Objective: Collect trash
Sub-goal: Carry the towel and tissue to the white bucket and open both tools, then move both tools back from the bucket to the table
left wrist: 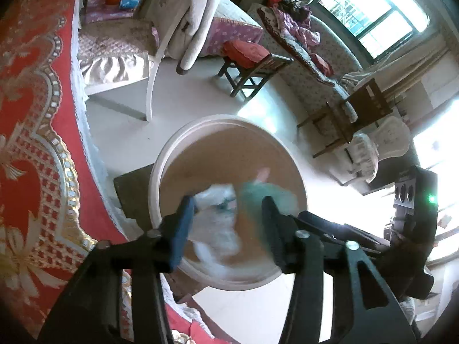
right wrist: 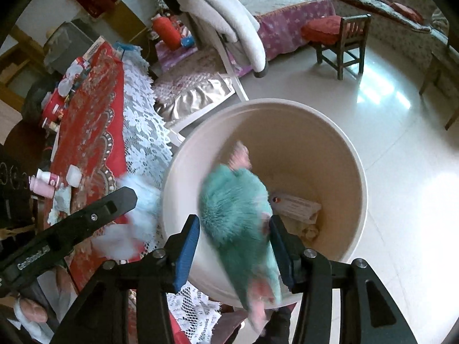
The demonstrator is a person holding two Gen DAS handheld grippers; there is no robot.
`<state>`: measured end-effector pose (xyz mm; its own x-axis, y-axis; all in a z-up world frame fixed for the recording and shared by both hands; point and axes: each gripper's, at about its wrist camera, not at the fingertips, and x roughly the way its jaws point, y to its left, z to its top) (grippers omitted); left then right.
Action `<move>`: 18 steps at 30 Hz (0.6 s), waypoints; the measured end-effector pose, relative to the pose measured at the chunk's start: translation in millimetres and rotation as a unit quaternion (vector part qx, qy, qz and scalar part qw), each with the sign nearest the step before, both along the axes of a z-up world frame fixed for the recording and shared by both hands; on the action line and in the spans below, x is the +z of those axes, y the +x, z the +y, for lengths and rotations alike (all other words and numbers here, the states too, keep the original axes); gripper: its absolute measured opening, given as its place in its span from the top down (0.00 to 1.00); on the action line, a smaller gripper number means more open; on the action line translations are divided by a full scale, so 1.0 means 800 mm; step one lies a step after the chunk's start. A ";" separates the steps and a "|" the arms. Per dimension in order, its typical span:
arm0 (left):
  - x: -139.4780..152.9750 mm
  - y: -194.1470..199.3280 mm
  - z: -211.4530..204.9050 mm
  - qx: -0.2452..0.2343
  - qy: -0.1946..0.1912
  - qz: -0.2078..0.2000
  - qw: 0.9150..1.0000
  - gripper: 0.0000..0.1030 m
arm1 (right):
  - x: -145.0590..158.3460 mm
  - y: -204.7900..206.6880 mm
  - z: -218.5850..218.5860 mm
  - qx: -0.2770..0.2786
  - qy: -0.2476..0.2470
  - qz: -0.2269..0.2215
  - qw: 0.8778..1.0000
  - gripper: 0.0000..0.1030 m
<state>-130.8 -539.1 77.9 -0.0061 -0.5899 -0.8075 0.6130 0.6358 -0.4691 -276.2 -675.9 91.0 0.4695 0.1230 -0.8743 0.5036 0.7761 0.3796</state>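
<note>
Over the white bin (right wrist: 355,172) on the pale floor, just right of the red-clothed table (right wrist: 86,120), I have both grippers pointing down.

Right gripper (right wrist: 234,246): jaws part-open, teal-and-pink wrapper (right wrist: 238,215) between them, motion-blurred. Looks loose and dropping; I can't confirm the pads are clear of it. Its lower pink end shows near the bin's near rim.

Left gripper (left wrist: 225,226): jaws likewise part-open, white crumpled wad (left wrist: 218,223) blurred between them, above the bin mouth in its own view. In the right view the same wad (right wrist: 134,223) appears left of the rim, over the lace table edge (right wrist: 143,132).

Risks, as I judge them:
- wrapper clips the near rim and slides out onto the floor;
- light wad drifts, lands on the lace or between table and bin;
- either piece clings to a pad and rides back out when I withdraw;
- a gripper nudging the rim tips or shifts the bin.

Paper scraps (right wrist: 298,209) already lie at the bottom.
</note>
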 end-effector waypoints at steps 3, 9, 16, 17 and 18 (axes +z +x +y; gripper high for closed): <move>-0.002 0.003 0.005 0.005 0.006 -0.002 1.000 0.52 | -0.003 0.001 -0.002 0.004 0.001 0.006 1.000 0.52; 0.008 0.003 0.026 0.025 0.018 -0.027 0.999 0.52 | -0.007 0.007 0.004 0.016 0.005 0.009 1.000 0.52; 0.028 0.013 0.065 0.057 0.028 -0.070 0.996 0.52 | 0.010 0.027 0.027 0.040 -0.010 -0.003 0.999 0.52; 0.031 0.014 0.072 0.063 0.030 -0.076 0.995 0.52 | 0.013 0.030 0.032 0.043 -0.014 -0.006 0.999 0.52; 0.033 0.016 0.077 0.067 0.030 -0.081 0.994 0.52 | 0.018 0.034 0.037 0.048 -0.018 -0.009 0.999 0.52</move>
